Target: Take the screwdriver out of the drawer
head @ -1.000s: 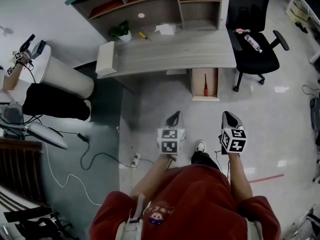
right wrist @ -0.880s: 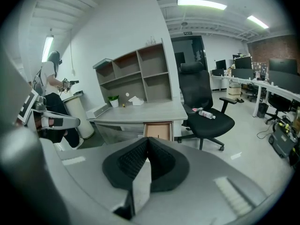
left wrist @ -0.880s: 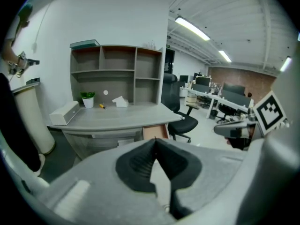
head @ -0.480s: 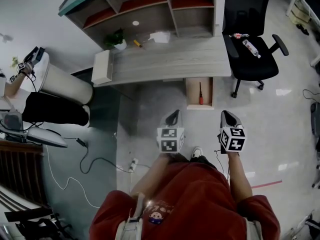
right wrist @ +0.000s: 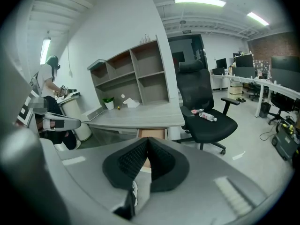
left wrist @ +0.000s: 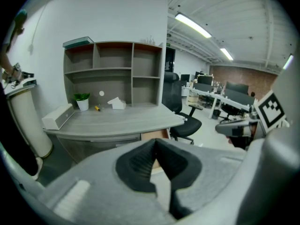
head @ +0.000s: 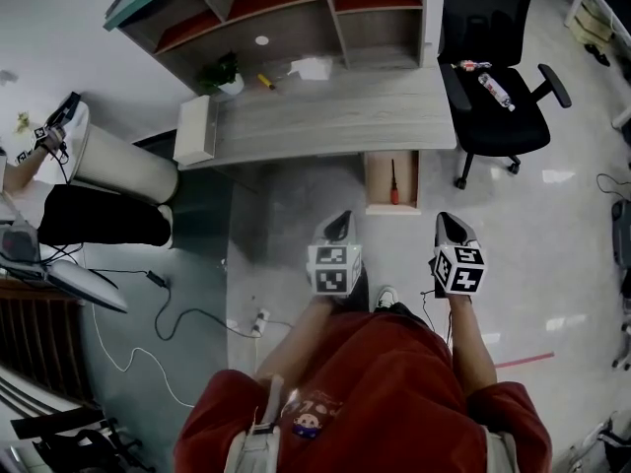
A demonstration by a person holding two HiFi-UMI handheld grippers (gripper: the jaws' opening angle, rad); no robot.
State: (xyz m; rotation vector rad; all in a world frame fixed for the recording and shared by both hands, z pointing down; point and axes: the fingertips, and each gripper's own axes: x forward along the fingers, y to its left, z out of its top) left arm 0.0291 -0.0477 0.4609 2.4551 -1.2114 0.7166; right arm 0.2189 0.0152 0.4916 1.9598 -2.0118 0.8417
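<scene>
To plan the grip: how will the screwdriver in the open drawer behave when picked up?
The screwdriver looks stiff: a thin dark shaft on a red handle. Probably handle-heavy, so it may tip if gripped by the shaft. Lying alone in the drawer, it may roll when nudged.

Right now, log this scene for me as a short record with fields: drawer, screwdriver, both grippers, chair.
drawer: open, under the right end of the desk, wooden inside
screwdriver: lying in the drawer, red handle at the near end, not gripped
left gripper: fingers together, empty, short of the drawer
right gripper: fingers together, empty, short of the drawer
chair: black, right of the desk, a bottle on its seat
</scene>
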